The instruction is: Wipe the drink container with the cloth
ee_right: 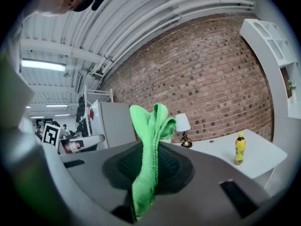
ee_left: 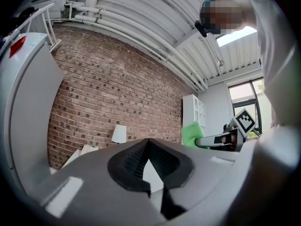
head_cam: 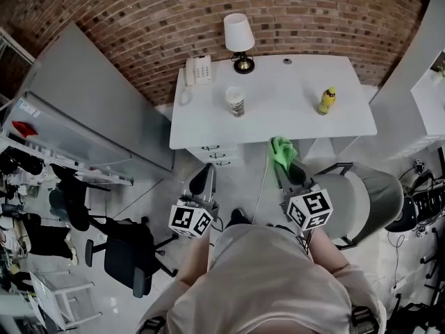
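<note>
A yellow drink bottle [head_cam: 327, 100] stands upright near the right end of the white table [head_cam: 278, 117]; in the right gripper view the bottle [ee_right: 240, 148] is far off at right. My right gripper [head_cam: 284, 167] is held in front of the table's edge, shut on a green cloth [head_cam: 281, 149] that sticks up out of its jaws [ee_right: 149, 126]. My left gripper [head_cam: 206, 175] is beside it to the left, below the table's front, its jaws shut with nothing between them [ee_left: 148, 147]. Both grippers are well short of the bottle.
On the table are a lamp [head_cam: 239, 39], a white phone [head_cam: 199, 69] and a printed cup [head_cam: 236, 101]. Drawers [head_cam: 212, 156] sit under the table's left part. A grey cabinet [head_cam: 90, 110] stands at left, a black office chair [head_cam: 128, 252] lower left, a grey chair [head_cam: 365, 193] at right.
</note>
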A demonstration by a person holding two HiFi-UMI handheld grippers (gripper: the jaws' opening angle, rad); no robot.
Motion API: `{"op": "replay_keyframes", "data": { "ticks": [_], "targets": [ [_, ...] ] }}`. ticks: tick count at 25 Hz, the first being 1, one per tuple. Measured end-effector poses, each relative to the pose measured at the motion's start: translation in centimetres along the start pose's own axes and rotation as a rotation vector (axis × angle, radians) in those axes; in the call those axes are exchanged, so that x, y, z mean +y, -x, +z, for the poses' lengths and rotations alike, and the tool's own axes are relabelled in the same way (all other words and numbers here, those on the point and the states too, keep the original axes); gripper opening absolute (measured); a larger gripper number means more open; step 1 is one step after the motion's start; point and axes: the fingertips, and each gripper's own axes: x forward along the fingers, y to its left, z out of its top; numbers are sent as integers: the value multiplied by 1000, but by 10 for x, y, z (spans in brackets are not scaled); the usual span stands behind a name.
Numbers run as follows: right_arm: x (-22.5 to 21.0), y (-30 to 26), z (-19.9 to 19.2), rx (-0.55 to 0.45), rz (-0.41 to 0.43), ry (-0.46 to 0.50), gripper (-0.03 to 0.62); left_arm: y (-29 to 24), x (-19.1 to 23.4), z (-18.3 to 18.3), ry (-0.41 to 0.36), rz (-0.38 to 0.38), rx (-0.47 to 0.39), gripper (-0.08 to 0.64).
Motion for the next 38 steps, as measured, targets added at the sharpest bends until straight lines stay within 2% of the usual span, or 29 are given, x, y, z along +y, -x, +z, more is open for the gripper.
{"op": "replay_keyframes", "data": {
  "ticks": [4, 8, 12, 20, 25, 31, 38],
  "targets": [
    [-10, -25, 3, 3, -1, 6, 43, -21, 19, -1, 4, -16, -5, 9],
    [-22, -66, 2, 16, -26, 7, 43, -54, 44, -5, -26, -99, -21, 9],
    [-38, -118, 4, 32, -73, 5, 43, -98, 88, -12, 3, -130, 16, 8],
    [-67, -232, 17, 38, -182, 8, 43, -192, 180, -16, -1, -277, 50, 8],
    [-84, -282, 19, 52, -231, -18, 43, -240, 220, -26, 13, -319, 76, 8],
    [-107, -311, 17, 71, -241, -32, 43, -276, 226, -43, 45, -345, 102, 8],
    [-139, -325, 15, 95, -168, -55, 43, -301, 215, -62, 10, -279, 159, 8]
  ]
}}
